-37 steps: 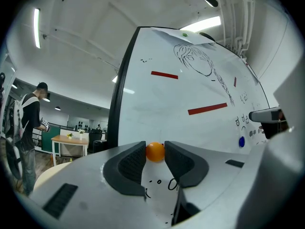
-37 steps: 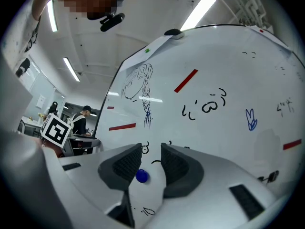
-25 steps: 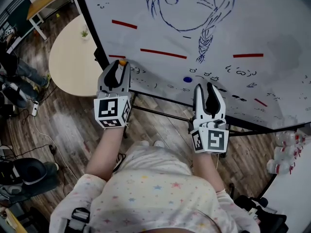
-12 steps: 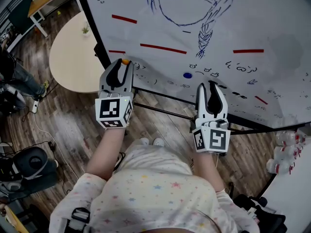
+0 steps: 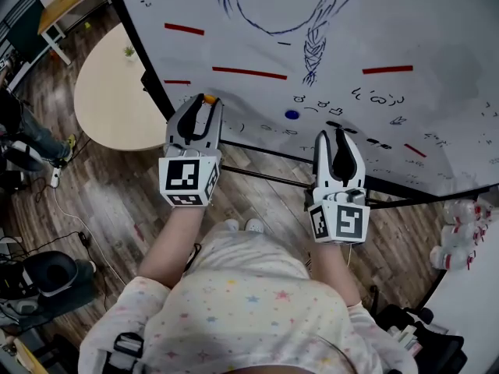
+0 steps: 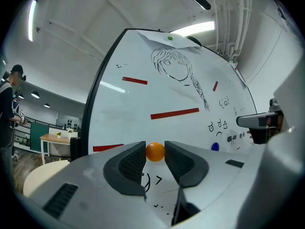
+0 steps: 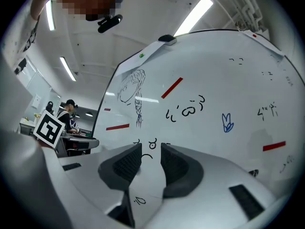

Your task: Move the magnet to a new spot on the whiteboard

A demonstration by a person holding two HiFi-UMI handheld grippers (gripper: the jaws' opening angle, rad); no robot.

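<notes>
A small orange round magnet [image 6: 155, 152] sits pinched between the tips of my left gripper [image 6: 155, 154], which is shut on it right at the lower left of the whiteboard [image 6: 143, 104]. From the head view the same orange magnet [image 5: 209, 98] shows at the left gripper [image 5: 204, 104] tips, by the whiteboard [image 5: 437, 22] bottom edge. My right gripper [image 5: 334, 133] hovers near the board's lower edge to the right, and in its own view the right gripper [image 7: 151, 152] is open by a narrow gap with nothing in it. A blue round magnet [image 5: 291, 115] sticks to the board between the two grippers.
Red strip magnets [image 5: 249, 73] and a blue marker drawing of a girl [image 5: 296, 6] cover the board. The board's black stand bars [image 5: 261, 176] run below the grippers. A round beige table [image 5: 109, 92] stands at the left and white-red bottles [image 5: 460, 240] at the right.
My left gripper has shifted a little to the right along the board's lower edge, closer to the blue magnet, with the orange magnet still held. The right gripper has barely moved.
</notes>
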